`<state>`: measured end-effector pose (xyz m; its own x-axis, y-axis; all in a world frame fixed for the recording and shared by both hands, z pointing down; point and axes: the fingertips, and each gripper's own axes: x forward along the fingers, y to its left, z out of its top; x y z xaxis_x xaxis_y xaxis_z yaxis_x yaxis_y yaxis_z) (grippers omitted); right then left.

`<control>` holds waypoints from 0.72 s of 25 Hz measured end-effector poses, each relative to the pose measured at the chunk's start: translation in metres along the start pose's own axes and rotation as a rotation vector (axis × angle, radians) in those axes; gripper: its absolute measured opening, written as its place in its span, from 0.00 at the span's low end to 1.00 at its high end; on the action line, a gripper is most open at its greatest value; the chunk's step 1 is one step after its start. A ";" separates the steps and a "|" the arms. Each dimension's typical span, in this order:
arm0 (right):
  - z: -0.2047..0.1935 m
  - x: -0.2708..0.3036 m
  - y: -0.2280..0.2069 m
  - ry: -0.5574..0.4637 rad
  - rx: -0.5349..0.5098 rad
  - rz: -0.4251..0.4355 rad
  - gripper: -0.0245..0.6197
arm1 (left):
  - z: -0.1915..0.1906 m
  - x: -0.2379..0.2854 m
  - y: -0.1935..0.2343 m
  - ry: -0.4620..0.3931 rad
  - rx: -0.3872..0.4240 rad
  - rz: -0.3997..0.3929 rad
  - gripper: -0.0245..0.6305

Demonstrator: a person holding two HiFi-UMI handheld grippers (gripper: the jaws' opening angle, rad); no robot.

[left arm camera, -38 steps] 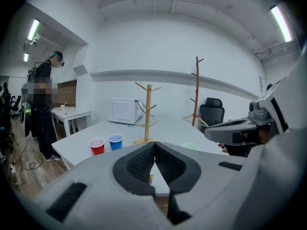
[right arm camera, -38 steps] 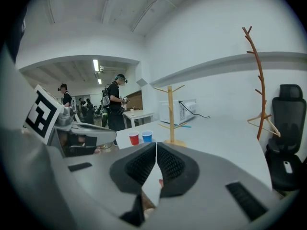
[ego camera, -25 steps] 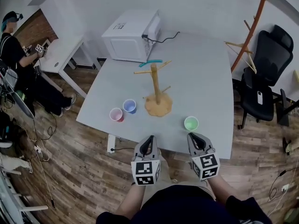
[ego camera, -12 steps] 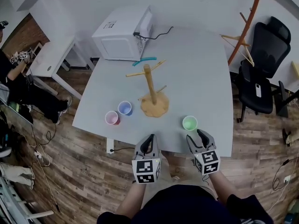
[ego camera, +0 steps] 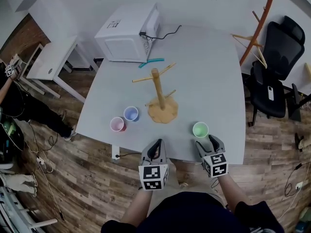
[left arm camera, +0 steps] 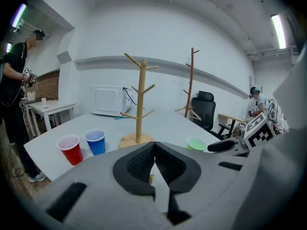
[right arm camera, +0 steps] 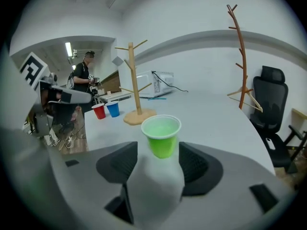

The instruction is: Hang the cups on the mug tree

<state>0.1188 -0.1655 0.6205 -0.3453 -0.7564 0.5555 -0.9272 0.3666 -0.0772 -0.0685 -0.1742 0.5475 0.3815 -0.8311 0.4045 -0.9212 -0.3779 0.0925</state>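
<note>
Cups, three of them, all upright on the grey table (ego camera: 209,72), none on the mug tree yet. Far left stands the red cup (ego camera: 117,124), and the blue cup (ego camera: 131,113) is just beside it, the two nearly touching. Next along, the left gripper (ego camera: 156,144) hangs at the near edge of the table with its jaws pressed together and nothing between them, so it is out of the play for now. Just past it, further back, rises the wooden mug tree (ego camera: 160,96) on its round base, pegs bare. Then the green cup (right arm camera: 162,135), alone near the front edge and well apart from the other two. The right gripper (right arm camera: 160,163) is lined up square on it, jaws opening, with the cup standing in the gap and neither pad pressing on its wall.

These look like thin throwaway plastic cups, empty, so I'd judge them very light, smooth and easy to crush. There is no handle to hook. The wall will likely buckle under a hard squeeze, so the best hold is probably high up, just below the rolled rim where it is stiffest. A gentle clamp there should do. A nudge before the pads close could easily slide or tip it.
</note>
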 end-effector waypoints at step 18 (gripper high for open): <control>-0.017 0.050 -0.010 0.153 -0.040 0.021 0.45 | -0.002 0.006 0.020 0.016 0.000 0.027 0.07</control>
<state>0.1135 -0.1976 0.6634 -0.3359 -0.6582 0.6738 -0.9122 0.4054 -0.0587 -0.0846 -0.1856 0.5534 0.3548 -0.8345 0.4216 -0.9313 -0.3552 0.0807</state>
